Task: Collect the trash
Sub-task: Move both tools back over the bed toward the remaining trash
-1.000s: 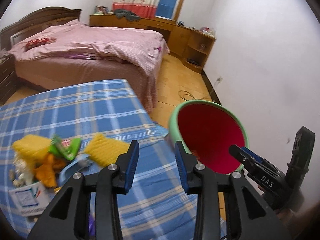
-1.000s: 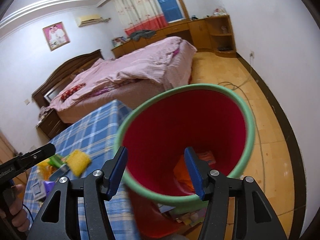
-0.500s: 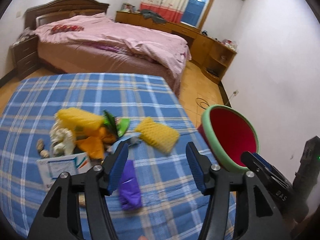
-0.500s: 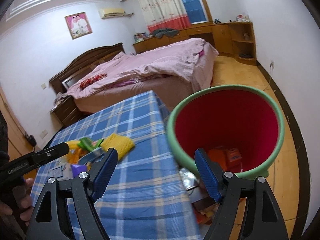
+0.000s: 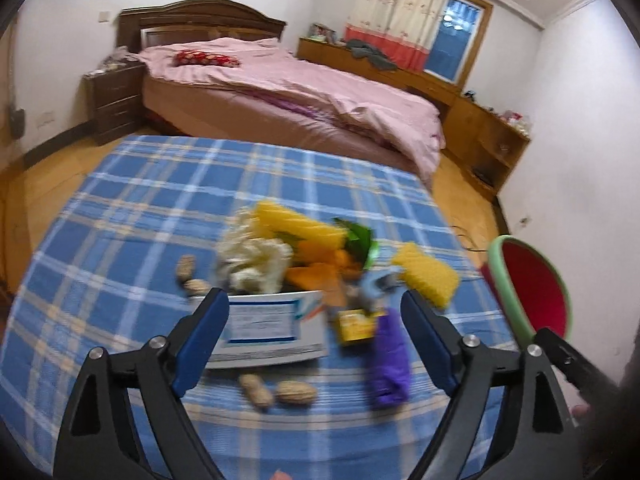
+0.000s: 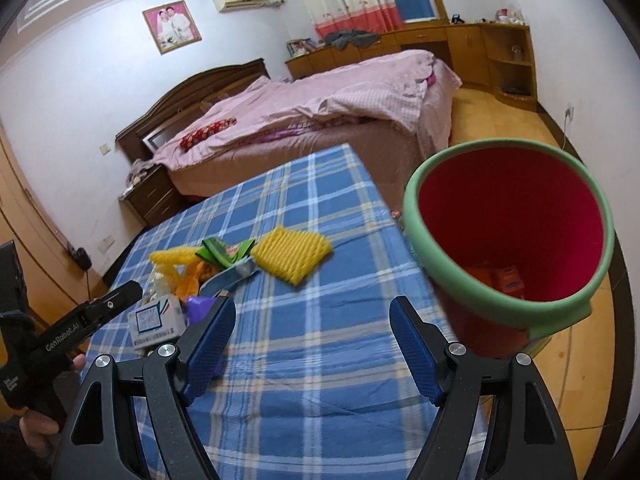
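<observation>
A heap of trash lies on the blue plaid table (image 5: 140,200): a white printed box (image 5: 272,328), a purple wrapper (image 5: 388,360), a small yellow packet (image 5: 356,326), crumpled white paper (image 5: 252,264), orange peel (image 5: 316,268), two yellow foam nets (image 5: 426,280) and peanuts (image 5: 276,392). My left gripper (image 5: 314,304) hovers over the box and the packet, its jaws opening and gripping nothing. The red bin with a green rim (image 6: 492,146) stands beside the table's right edge, orange packets in its bottom. My right gripper (image 6: 313,312) is open and empty over bare cloth left of the bin.
A pink bed (image 5: 300,92) with a dark headboard stands behind the table, and a nightstand (image 5: 116,100) is to its left. Wooden cabinets (image 5: 488,136) line the far right wall. A hand (image 6: 40,424) holds the left gripper (image 6: 128,294) at the table's left.
The left gripper swung left from the bin to above the trash heap, and its jaws spread wide. The right gripper drew back from over the bin to the table, its jaws wider.
</observation>
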